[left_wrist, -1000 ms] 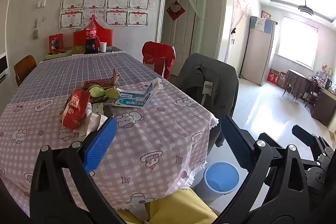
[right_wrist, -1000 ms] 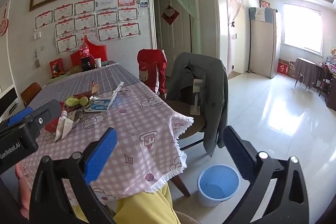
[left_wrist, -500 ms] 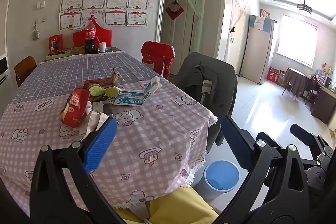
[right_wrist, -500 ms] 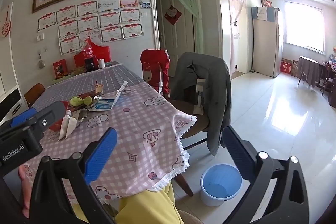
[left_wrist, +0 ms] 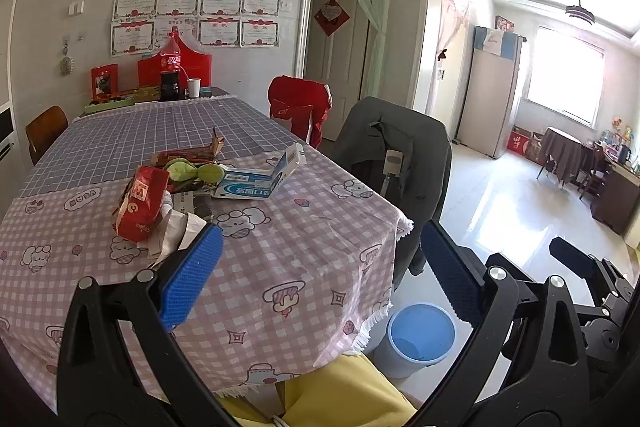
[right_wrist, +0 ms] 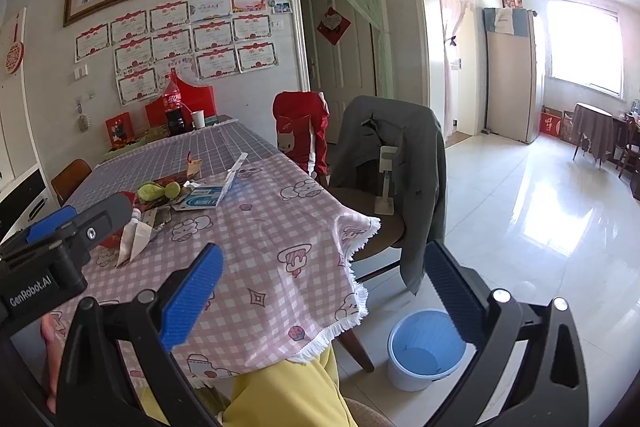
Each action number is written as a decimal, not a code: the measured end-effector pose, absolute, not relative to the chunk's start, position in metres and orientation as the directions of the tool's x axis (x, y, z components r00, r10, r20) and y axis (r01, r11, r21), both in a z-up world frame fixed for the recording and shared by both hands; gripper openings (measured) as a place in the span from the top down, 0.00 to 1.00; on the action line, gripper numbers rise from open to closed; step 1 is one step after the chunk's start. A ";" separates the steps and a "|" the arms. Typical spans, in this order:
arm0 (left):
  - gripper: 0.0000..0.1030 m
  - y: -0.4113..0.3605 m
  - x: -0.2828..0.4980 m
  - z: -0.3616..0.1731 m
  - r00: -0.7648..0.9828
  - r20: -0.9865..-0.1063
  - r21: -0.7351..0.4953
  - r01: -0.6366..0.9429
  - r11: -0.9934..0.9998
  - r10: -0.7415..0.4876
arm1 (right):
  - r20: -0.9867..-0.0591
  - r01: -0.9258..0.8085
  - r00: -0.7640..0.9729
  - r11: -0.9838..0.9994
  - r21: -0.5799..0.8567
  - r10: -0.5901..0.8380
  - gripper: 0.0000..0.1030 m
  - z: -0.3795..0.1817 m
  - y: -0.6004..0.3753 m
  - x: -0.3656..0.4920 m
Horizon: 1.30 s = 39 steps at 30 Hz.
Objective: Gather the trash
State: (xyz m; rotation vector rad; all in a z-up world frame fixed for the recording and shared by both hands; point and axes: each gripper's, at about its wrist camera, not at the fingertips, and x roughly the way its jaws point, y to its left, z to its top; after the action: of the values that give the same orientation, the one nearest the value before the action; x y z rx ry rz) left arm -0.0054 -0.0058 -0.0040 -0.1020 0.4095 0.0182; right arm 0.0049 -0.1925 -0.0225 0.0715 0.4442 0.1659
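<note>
A pile of trash lies mid-table on the pink checked cloth: a red snack bag [left_wrist: 142, 203], white paper scraps [left_wrist: 176, 231], a green crumpled wrapper [left_wrist: 192, 171], a brown wrapper [left_wrist: 184, 157] and an opened blue-white carton [left_wrist: 256, 183]. The pile also shows in the right wrist view, with the green wrapper [right_wrist: 158, 190] and carton [right_wrist: 208, 193]. A blue waste bin [left_wrist: 418, 339] [right_wrist: 424, 349] stands on the floor by the table corner. My left gripper [left_wrist: 320, 271] is open and empty, near the pile's front edge. My right gripper [right_wrist: 322, 291] is open and empty over the table corner.
A chair draped with a grey jacket [left_wrist: 396, 155] stands at the table's right side, a red-covered chair [left_wrist: 300, 107] behind it. A cola bottle [left_wrist: 170, 67], a cup and red boxes stand at the table's far end. The tiled floor [right_wrist: 540, 219] extends right.
Both grippers have drifted slightly forward and up; the view shifts a little. Both stay open and empty. The trash has not moved.
</note>
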 end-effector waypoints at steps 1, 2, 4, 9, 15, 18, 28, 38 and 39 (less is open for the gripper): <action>0.06 -0.006 -0.005 -0.004 0.917 -0.399 -0.096 -0.039 0.995 -0.002 | -0.422 -0.145 0.889 0.984 0.104 0.176 0.04 -0.023 -0.192 0.006; 0.06 -0.006 -0.004 -0.004 0.917 -0.400 -0.095 -0.040 0.995 -0.001 | -0.423 -0.146 0.888 0.983 0.106 0.178 0.04 -0.023 -0.195 0.008; 0.06 -0.007 -0.003 -0.005 0.917 -0.400 -0.093 -0.041 0.995 0.000 | -0.423 -0.144 0.889 0.984 0.105 0.175 0.04 -0.023 -0.195 0.009; 0.06 -0.009 -0.002 -0.007 0.914 -0.405 -0.095 -0.030 0.995 -0.011 | -0.428 -0.134 0.888 0.985 0.108 0.168 0.04 -0.023 -0.197 0.009; 0.06 -0.005 -0.003 -0.004 0.916 -0.402 -0.095 -0.026 0.995 -0.014 | -0.430 -0.133 0.887 0.985 0.109 0.168 0.04 -0.023 -0.197 0.011; 0.06 -0.005 -0.004 -0.003 0.916 -0.401 -0.096 -0.025 0.995 -0.015 | -0.431 -0.135 0.886 0.985 0.109 0.169 0.04 -0.022 -0.197 0.011; 0.06 -0.007 -0.004 -0.005 0.912 -0.410 -0.099 -0.022 0.995 -0.021 | -0.438 -0.133 0.883 0.985 0.113 0.169 0.04 -0.024 -0.197 0.009; 0.06 -0.006 -0.003 -0.006 0.909 -0.415 -0.104 -0.031 0.994 -0.015 | -0.439 -0.139 0.881 0.984 0.112 0.174 0.04 -0.025 -0.197 0.010; 0.06 -0.006 -0.003 -0.006 0.910 -0.415 -0.104 -0.031 0.994 -0.015 | -0.440 -0.140 0.881 0.984 0.112 0.175 0.04 -0.025 -0.197 0.010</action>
State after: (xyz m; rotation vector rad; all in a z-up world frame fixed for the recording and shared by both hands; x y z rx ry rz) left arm -0.0034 -0.0064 -0.0064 -0.1096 0.4280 0.0083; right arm 0.0098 -0.1974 -0.0254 0.0778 0.4650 0.1645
